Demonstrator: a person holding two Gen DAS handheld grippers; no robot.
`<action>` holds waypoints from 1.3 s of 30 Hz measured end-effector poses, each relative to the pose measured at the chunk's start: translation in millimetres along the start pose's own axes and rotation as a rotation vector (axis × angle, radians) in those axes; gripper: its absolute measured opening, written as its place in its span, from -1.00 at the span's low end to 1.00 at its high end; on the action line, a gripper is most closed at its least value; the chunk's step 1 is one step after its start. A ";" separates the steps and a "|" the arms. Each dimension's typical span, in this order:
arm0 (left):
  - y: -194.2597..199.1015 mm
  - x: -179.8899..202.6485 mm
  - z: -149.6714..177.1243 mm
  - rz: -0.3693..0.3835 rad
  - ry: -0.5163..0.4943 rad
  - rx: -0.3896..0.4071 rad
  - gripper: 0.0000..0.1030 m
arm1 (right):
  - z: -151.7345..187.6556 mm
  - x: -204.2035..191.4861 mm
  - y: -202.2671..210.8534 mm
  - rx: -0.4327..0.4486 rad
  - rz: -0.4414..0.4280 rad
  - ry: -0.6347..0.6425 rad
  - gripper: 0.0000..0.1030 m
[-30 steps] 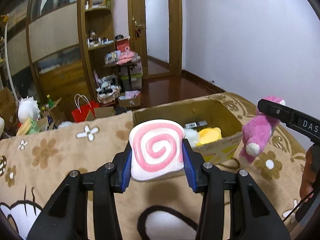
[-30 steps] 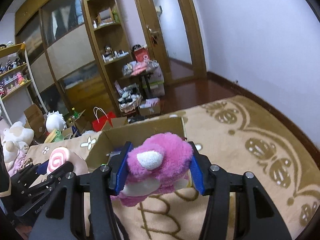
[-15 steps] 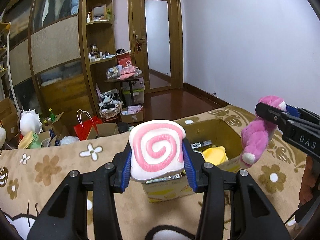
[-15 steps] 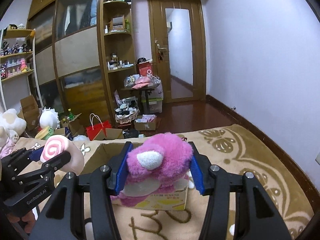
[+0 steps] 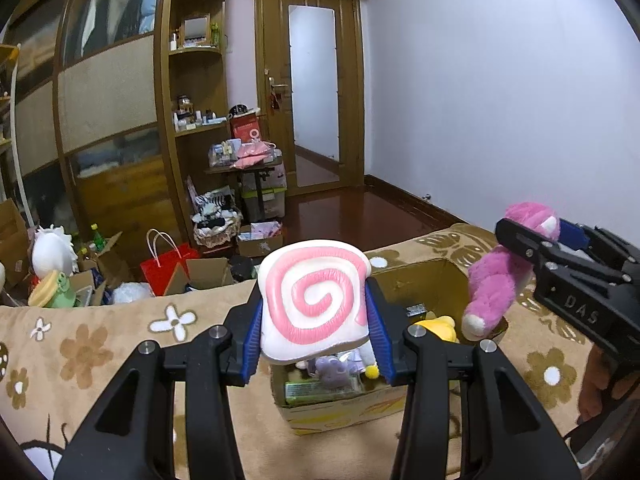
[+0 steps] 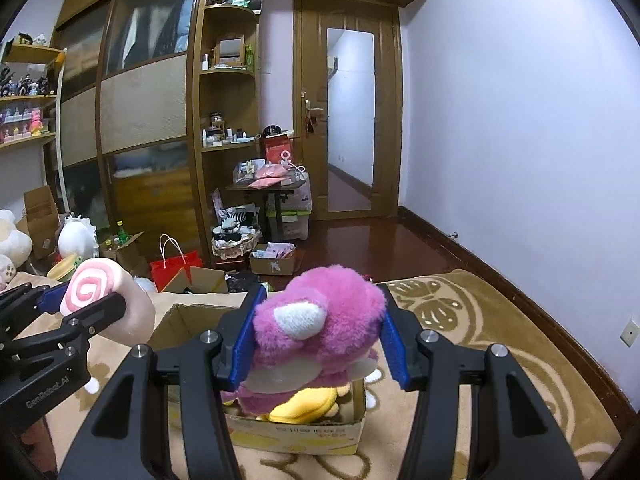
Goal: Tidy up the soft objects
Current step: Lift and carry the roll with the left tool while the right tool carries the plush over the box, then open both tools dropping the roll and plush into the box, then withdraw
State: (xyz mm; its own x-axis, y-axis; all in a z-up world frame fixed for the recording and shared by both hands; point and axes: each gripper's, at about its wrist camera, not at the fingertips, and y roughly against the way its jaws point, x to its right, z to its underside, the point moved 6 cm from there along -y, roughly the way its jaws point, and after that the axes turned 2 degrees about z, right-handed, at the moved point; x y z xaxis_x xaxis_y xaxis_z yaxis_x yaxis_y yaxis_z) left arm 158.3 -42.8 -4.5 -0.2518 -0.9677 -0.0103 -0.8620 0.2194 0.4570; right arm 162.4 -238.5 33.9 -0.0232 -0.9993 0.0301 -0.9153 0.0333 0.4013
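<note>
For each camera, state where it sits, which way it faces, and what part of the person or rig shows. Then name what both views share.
Left wrist view: sits on the left gripper, facing forward over the open cardboard box toward the wooden door; its black fingers clamp the pink-and-white spiral cushion; the right gripper and part of a hand show at right.
Right wrist view: sits on the right gripper, facing the same way; its fingers clamp the pink plush bear; the left gripper shows at left.
Shared: box, both toys, the yellow plush, door.

The right gripper [image 6: 316, 340] clamps a pink bear [image 6: 320, 324] above the box [image 6: 296, 436]. To its left, the left gripper [image 6: 80, 304] pinches a swirl cushion [image 6: 106, 300].
</note>
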 end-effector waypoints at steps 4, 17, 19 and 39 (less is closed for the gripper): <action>-3.6 1.7 1.9 0.000 -0.009 -0.006 -0.14 | 3.7 0.5 -5.0 -0.001 0.001 -0.003 0.11; -30.8 -9.3 11.3 0.004 0.039 -0.058 -0.13 | 10.3 1.9 -30.2 -0.032 0.010 -0.016 0.12; -35.8 -10.4 13.6 0.007 0.043 -0.073 -0.12 | 11.1 1.7 -33.5 -0.036 -0.018 -0.035 0.12; -68.9 -10.3 43.0 0.029 0.048 -0.195 0.21 | 51.0 -6.3 -69.8 -0.180 -0.111 -0.088 0.26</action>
State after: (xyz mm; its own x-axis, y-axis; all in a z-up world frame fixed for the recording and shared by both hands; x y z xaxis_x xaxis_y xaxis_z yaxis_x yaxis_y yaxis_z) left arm 201.3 -42.6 -74.1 -0.2501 -0.9671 0.0454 -0.7519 0.2236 0.6202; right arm 206.0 -235.5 -41.0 0.0320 -0.9945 -0.0999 -0.8277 -0.0824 0.5551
